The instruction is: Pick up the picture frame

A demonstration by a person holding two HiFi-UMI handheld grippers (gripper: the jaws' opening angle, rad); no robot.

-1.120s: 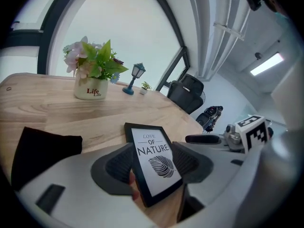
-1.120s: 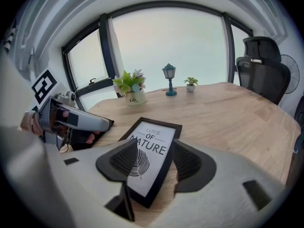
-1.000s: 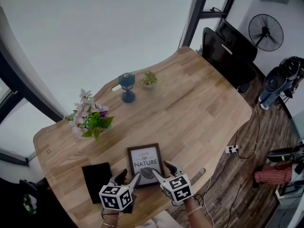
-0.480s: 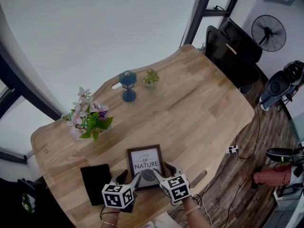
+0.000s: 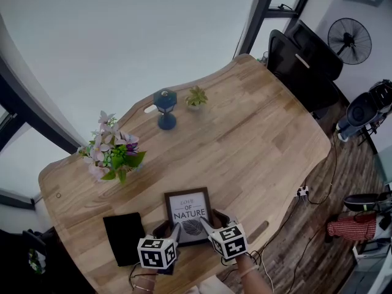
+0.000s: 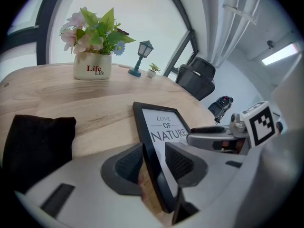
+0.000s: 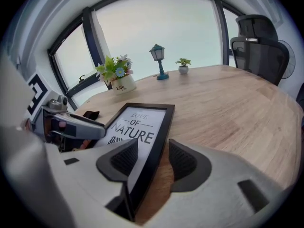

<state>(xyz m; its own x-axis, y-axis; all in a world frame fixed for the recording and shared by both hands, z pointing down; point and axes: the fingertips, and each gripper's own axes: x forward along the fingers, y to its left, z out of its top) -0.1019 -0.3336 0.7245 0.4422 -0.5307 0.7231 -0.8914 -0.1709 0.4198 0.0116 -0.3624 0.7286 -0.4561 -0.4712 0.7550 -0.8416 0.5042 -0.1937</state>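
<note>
Near bench (image 5: 257, 139) front edge: picture frame (image 5: 188, 215), face up. State: left tongs (image 6: 154, 160) just been closing, left border between, unclamped; right tongs (image 7: 148, 158) apart astride right border. Likely rigid, light, fragile glazing; grip borders.

The head view looks steeply down from high above the wooden table (image 5: 257, 133) and takes in its whole top, with the left gripper (image 5: 168, 229) and right gripper (image 5: 213, 221) at the bottom edge. The left gripper view rides low and close behind its own jaws, which have just been closing with the picture frame (image 6: 164, 122) between them. It faces across the table toward the flower pot (image 6: 92, 65) and lamp figurine (image 6: 144, 51). The right gripper view sits equally low, facing the windows (image 7: 142, 32). All three views share the picture frame, flower pot and lamp figurine, and each gripper view catches the other gripper at its side.
</note>
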